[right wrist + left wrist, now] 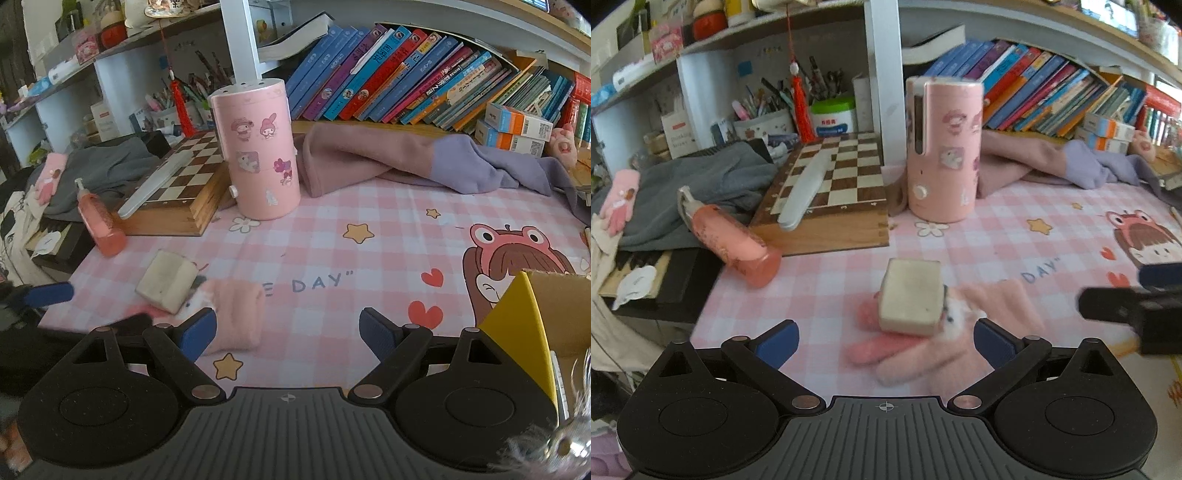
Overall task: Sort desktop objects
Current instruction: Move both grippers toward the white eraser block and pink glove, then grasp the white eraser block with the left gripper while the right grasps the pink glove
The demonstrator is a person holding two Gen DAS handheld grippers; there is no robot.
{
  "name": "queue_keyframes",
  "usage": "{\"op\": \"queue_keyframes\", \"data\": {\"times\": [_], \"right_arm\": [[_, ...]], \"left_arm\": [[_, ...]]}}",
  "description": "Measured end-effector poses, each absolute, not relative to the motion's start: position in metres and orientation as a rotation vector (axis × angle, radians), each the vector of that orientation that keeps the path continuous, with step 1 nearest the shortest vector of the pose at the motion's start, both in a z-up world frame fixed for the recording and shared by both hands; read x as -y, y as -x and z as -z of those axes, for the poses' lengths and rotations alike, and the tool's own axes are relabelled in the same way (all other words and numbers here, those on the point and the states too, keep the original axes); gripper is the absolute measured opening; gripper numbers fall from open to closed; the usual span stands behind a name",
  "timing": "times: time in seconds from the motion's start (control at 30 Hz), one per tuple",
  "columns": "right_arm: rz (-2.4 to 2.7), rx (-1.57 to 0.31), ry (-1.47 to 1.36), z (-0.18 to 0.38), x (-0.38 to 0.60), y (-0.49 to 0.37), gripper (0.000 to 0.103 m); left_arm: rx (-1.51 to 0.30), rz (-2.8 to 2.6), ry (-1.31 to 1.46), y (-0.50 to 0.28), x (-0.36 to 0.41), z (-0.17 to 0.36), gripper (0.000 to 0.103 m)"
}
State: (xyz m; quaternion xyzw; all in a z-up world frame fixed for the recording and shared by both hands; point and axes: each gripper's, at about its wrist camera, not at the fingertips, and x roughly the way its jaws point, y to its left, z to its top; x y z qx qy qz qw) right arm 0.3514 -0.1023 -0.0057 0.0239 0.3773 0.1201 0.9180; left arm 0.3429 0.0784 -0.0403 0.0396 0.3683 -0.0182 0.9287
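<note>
A pink fuzzy glove lies on the pink checked desk mat, with a cream rectangular block resting on it. My left gripper is open, its blue pads on either side of the glove, just short of it. In the right wrist view the glove and block lie at the left, the glove's cuff beside the left blue pad. My right gripper is open and empty over the mat. The right gripper shows at the right edge of the left wrist view.
A tall pink canister stands behind the block. A chessboard box and a tipped pink pump bottle lie at the left. Pink and purple socks lie under the bookshelf. A yellow cardboard box is at the right.
</note>
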Motion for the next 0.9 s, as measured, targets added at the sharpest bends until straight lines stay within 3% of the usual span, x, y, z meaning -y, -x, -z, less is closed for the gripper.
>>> {"op": "queue_keyframes", "data": {"times": [0.13, 0.37, 0.57, 0.9], "right_arm": [[-0.236, -0.797, -0.060, 0.010, 0.104, -0.355, 0.084], [-0.236, -0.824, -0.059, 0.017, 0.102, -0.363, 0.084], [-0.270, -0.852, -0.036, 0.027, 0.090, -0.371, 0.084], [-0.348, -0.878, 0.011, 0.044, 0.053, -0.394, 0.080]], "left_arm": [[-0.764, 0.051, -0.067, -0.361, -0.076, 0.052, 0.083], [-0.759, 0.096, -0.100, -0.380, -0.064, 0.060, 0.045], [-0.760, 0.111, -0.069, -0.379, -0.073, 0.054, 0.036], [-0.766, 0.015, 0.078, -0.325, -0.116, 0.026, 0.035]]}}
